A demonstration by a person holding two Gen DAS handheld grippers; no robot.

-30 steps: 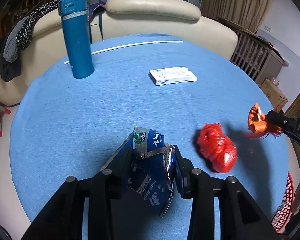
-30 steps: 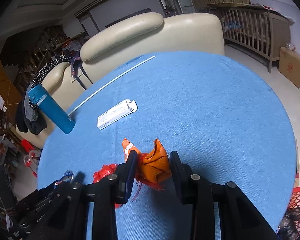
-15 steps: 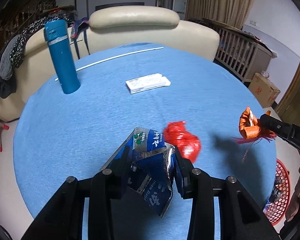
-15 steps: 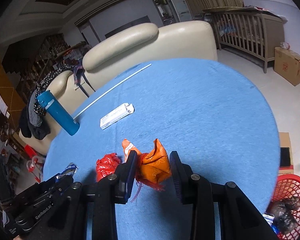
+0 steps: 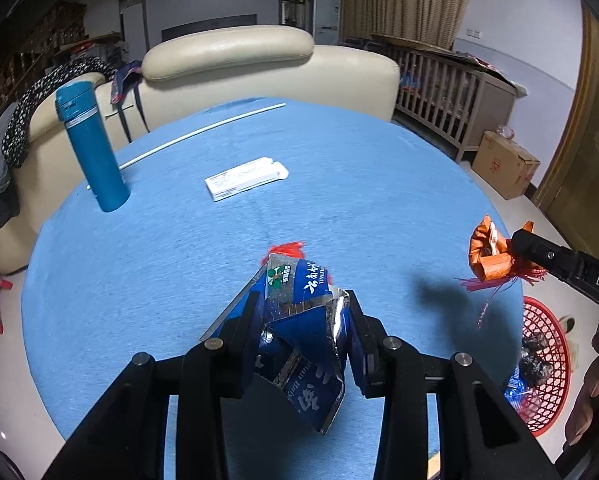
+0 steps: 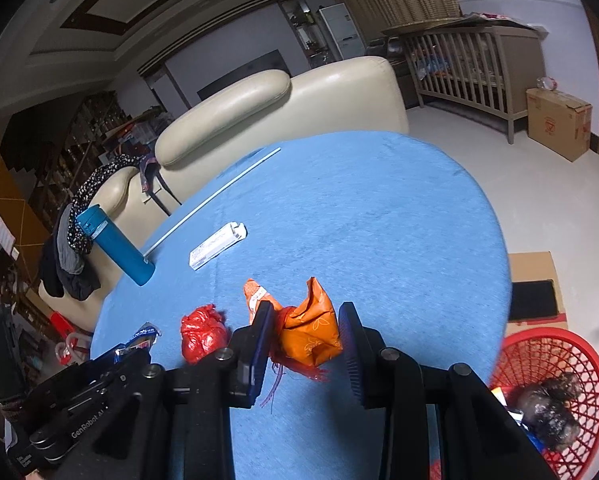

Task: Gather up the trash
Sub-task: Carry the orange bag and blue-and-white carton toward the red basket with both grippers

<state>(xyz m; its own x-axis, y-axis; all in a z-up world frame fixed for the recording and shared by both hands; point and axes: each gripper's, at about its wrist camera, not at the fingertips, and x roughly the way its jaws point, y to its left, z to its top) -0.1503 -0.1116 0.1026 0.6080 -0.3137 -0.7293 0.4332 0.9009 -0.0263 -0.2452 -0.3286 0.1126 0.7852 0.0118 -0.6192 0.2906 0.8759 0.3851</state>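
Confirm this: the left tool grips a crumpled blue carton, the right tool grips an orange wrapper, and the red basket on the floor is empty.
Not empty. The right wrist view shows the red basket already holding dark bagged trash. The left tool does grip the blue carton, and the right tool the orange wrapper.

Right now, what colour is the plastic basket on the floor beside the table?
Red, an open-lattice plastic basket; the right wrist view shows it best.

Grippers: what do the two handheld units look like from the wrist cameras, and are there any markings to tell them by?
Both are matte black. The left gripper and right gripper each have two flat fingers with dark blue pads, on angular link arms pinned with round silver bolts. In the right wrist view, white "GenRobot.AI" lettering runs along the left unit's body. No cables or sleeves show.
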